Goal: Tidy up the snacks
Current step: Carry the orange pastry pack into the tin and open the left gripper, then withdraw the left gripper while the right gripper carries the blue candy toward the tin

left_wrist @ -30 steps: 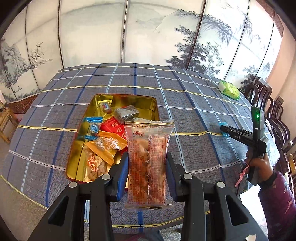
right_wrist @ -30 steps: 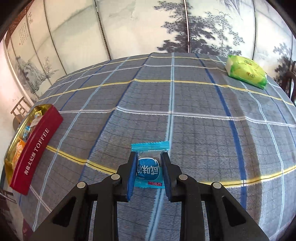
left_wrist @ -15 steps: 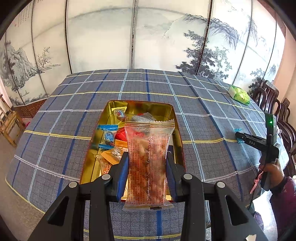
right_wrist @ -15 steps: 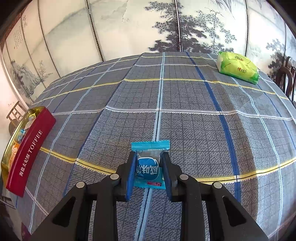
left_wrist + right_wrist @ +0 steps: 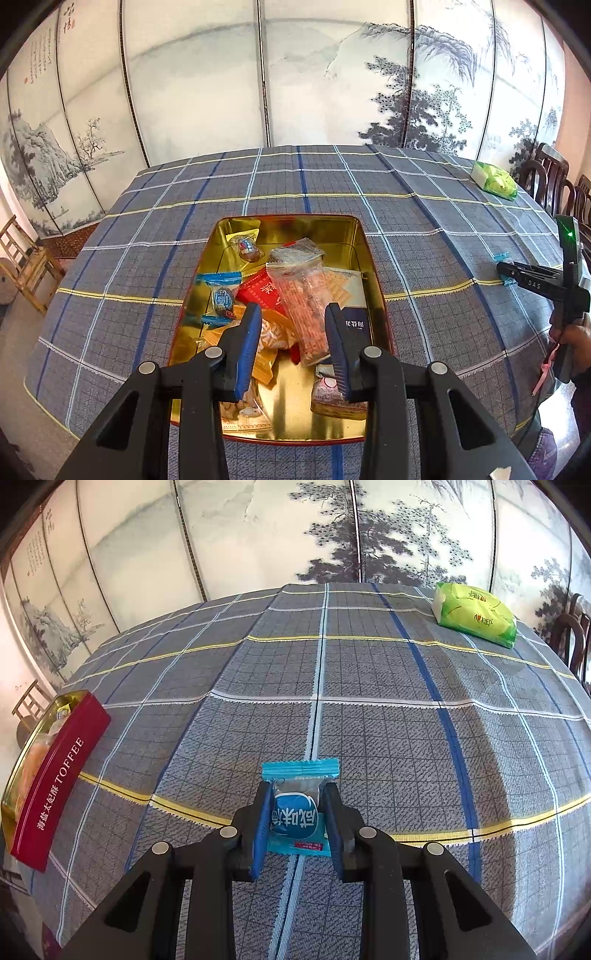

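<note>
Gold tin [image 5: 360,236], centre frame, on the plaid-clothed surface [image 5: 147,229]: holds mixed wrapped snacks, a clear orange cracker pack [image 5: 308,299] lying on top. Left gripper [image 5: 291,341], lower centre, jaws apart above the pack. Right gripper [image 5: 517,272], right edge, pinching a blue candy [image 5: 501,256]. Green packet [image 5: 494,180], upper right.

Blue-grey plaid tablecloth with yellow, white and blue lines [image 5: 369,672] covers the surface. Folding screen with ink landscape paintings [image 5: 314,81] stands behind it. Light wooden chair [image 5: 27,266] at far left, dark wooden chairs [image 5: 554,177] at right edge.
</note>
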